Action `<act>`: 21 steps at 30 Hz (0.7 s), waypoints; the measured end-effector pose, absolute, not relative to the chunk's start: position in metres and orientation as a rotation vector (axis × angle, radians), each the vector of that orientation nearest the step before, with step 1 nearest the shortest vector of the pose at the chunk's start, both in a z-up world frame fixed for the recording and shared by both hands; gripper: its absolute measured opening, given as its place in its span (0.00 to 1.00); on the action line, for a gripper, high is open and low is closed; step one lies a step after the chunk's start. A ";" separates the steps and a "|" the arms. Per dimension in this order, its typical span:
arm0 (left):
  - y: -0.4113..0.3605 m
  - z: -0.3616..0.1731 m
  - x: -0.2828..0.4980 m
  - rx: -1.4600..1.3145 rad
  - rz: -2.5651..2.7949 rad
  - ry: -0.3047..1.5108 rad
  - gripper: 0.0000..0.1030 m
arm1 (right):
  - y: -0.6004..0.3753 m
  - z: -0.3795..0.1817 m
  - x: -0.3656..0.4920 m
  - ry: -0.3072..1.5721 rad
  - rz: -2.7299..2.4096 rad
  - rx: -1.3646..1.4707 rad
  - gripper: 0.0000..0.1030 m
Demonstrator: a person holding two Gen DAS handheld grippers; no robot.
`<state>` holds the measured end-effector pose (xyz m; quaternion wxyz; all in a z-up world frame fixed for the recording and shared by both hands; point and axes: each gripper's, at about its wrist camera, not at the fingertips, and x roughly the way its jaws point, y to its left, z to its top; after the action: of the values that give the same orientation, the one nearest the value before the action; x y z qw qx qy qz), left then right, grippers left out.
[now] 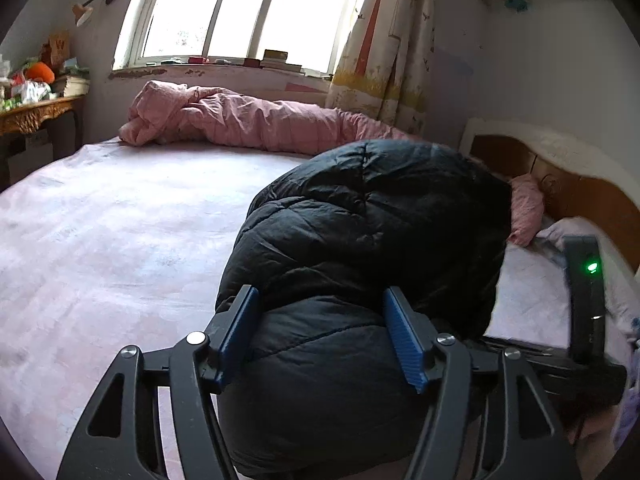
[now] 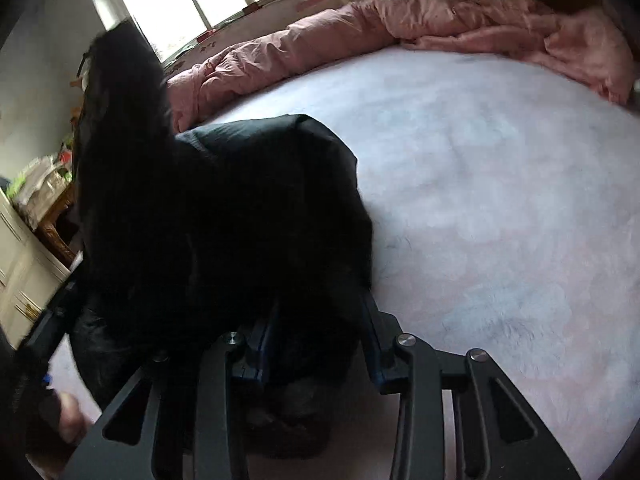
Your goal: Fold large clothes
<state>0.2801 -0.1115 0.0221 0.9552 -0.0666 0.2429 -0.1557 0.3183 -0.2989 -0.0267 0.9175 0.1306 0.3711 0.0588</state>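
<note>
jacket (image 1: 360, 240), black and quilted, lies bunched in a puffy heap on the bed (image 1: 120, 232), at the edge nearest both cameras and well apart from the pink quilt (image 1: 240, 120) rolled up along the far side under the window (image 1: 240, 8).

left gripper (image 1: 320, 336) sits low against the near end of the jacket with its blue pads (image 1: 404, 336) spread wide on either side of a fat padded fold; the fabric bulges between them, and the pads seem to touch rather than squeeze, so i judge nothing is firmly gripped. right gripper (image 2: 316, 344) is also at the jacket, on the side away from the quilt, its jaws partly apart with dark cloth between them; that view is blurred and very dark, so whether the pads press on the fabric i cannot tell.

judging by its look, the jacket is light for its bulk, soft, springy and rather slick. a thick puffed fold would likely squirt out of the jaws and spring back open after folding. better to pinch a thin, flat part such as a hem, seam or cuff, one on each side, then press the air out once folded.
</note>
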 end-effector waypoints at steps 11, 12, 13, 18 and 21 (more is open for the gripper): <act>-0.113 0.011 0.282 -0.121 -0.275 0.503 0.64 | -0.311 0.051 0.268 0.565 0.203 0.330 0.38; -0.114 0.011 0.282 -0.116 -0.274 0.499 0.64 | -0.305 0.057 0.268 0.565 0.233 0.314 0.44; -0.114 0.011 0.281 -0.116 -0.275 0.497 0.64 | -0.299 0.059 0.269 0.568 0.249 0.298 0.51; -0.100 0.012 0.275 -0.189 -0.332 0.452 0.64 | -0.275 0.035 0.308 0.725 0.088 0.172 0.55; -0.091 0.017 0.266 -0.226 -0.347 0.400 0.80 | -0.292 0.021 0.318 0.735 0.056 0.261 0.84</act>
<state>0.2659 -0.0908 0.0168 0.9588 -0.1112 0.1974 -0.1714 0.3180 -0.2923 0.0206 0.9245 0.1271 0.3583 0.0274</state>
